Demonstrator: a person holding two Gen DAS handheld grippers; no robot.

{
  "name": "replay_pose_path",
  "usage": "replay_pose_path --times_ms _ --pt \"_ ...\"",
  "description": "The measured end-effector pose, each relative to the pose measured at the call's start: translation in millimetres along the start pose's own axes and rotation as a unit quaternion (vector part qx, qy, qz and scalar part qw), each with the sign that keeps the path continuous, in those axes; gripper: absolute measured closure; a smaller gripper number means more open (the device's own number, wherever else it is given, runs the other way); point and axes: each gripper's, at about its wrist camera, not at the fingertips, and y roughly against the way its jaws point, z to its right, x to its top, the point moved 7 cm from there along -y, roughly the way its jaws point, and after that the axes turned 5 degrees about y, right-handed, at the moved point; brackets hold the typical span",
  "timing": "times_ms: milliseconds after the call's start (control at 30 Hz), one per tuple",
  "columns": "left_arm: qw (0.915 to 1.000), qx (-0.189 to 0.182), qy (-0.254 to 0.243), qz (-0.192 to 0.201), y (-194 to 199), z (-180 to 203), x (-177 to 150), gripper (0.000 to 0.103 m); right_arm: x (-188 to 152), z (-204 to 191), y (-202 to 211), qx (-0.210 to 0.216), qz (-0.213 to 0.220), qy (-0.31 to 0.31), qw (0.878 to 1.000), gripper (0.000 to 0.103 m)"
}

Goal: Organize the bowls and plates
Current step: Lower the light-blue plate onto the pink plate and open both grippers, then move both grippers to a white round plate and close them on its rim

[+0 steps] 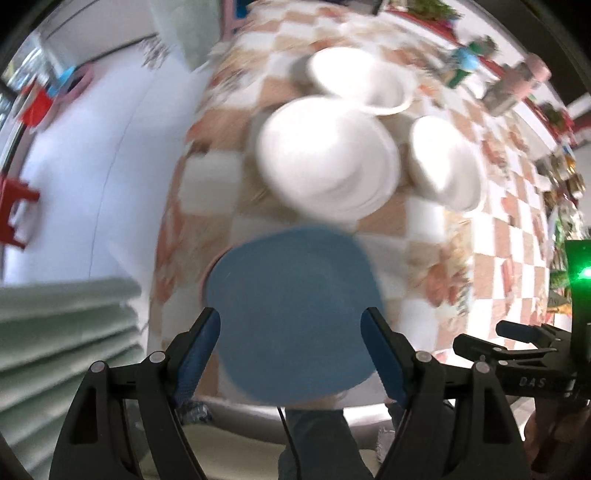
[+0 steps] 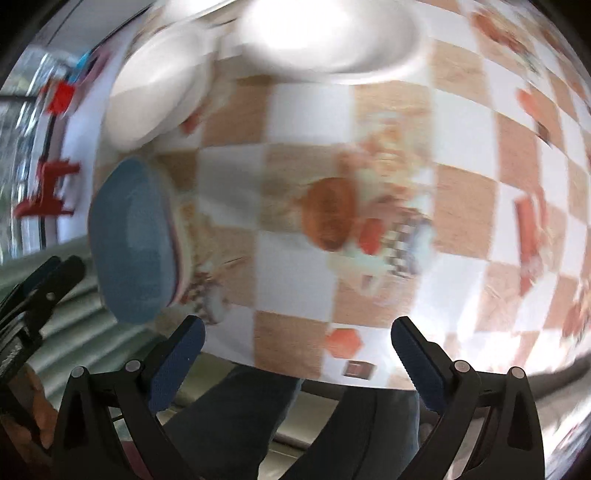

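A blue plate (image 1: 291,314) lies near the table's front edge, on top of another plate whose pink rim shows at its left. My left gripper (image 1: 291,321) hangs above it, open, pads clear of the plate. Beyond it sit a stack of white plates (image 1: 325,158), a white bowl (image 1: 443,162) to the right and more white dishes (image 1: 362,79) behind. In the right wrist view the blue plate (image 2: 133,240) lies at the left, white dishes (image 2: 325,33) at the top. My right gripper (image 2: 297,332) is open over bare tablecloth, nothing between its fingers.
The table wears a checkered orange-and-white cloth (image 2: 461,192). Green pleated fabric (image 1: 62,332) hangs at the left. A red stool (image 1: 14,210) stands on the white floor. Small items (image 1: 517,85) line the table's far right side. A person's legs (image 2: 236,417) show below the table edge.
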Motion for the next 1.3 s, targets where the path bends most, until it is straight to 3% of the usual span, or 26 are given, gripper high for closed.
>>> replay_pose_path --times_ms 133,300,467,567,700,933,1133,1300 --pt "0.9988 -0.006 -0.048 0.010 5 30 17 0.022 3 30 25 -0.004 0.037 -0.040 0.999 0.002" --pt "0.9952 0.006 -0.096 0.016 6 65 30 0.022 -3 52 34 -0.004 0.049 -0.085 0.995 0.002" --pt "0.9956 0.014 -0.093 0.008 -3 87 41 0.022 -10 76 36 -0.005 0.040 -0.113 0.993 0.002" --pt "0.9952 0.046 -0.086 0.010 -11 98 53 0.022 -7 85 38 -0.007 0.043 -0.115 0.992 0.002" --pt "0.9968 0.054 -0.058 0.006 -19 108 70 0.022 19 94 43 -0.008 0.047 -0.102 0.994 0.002" --pt "0.9931 0.115 -0.022 0.012 -39 114 106 0.022 90 93 50 -0.023 0.047 -0.047 0.998 0.002" --pt "0.9852 0.167 -0.039 0.005 -65 119 126 0.022 139 98 48 -0.023 0.047 -0.026 0.998 0.002" --pt "0.9787 0.193 -0.070 -0.004 -82 125 134 0.022 161 102 36 -0.020 0.040 -0.022 0.999 0.002"
